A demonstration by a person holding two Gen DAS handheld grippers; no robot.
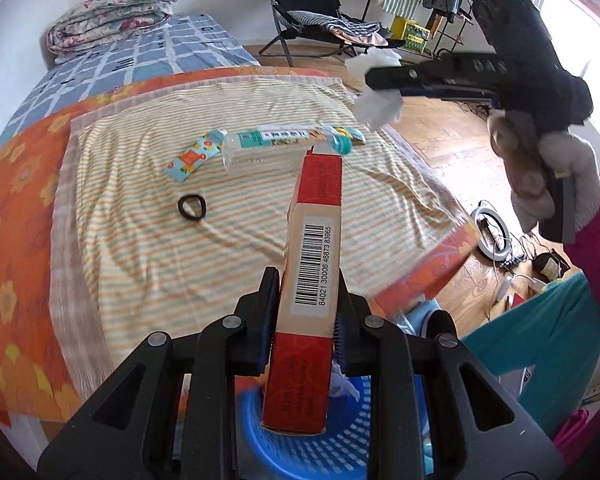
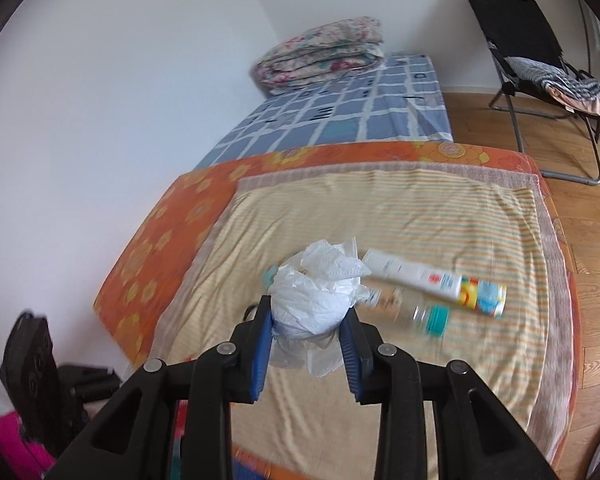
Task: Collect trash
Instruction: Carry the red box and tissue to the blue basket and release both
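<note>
**Clerk:** Left gripper, item one: jaws closed on a long red box, barcode label facing up, pads pressed to its two long sides. Box tilted, its near end hanging over a blue basket on the floor by the bed.

**Checker:** And the right gripper?

**Clerk:** Jaws clamped on a crumpled white tissue, which bulges out above and below the blue pads. From the left wrist view, it is held up in the air past the bed's far corner.

**Checker:** Still on the bed?

**Clerk:** Striped towel spread over an orange flowered sheet. On the towel: clear bottle with a teal cap lying on its side; white tube just beside it; small teal wrapper near the bottle's base; black hair tie apart from these, nearer the camera.

**Checker:** Beyond that?

**Clerk:** Folded floral quilt on a blue checked mattress; black folding chair on the wooden floor.
</note>
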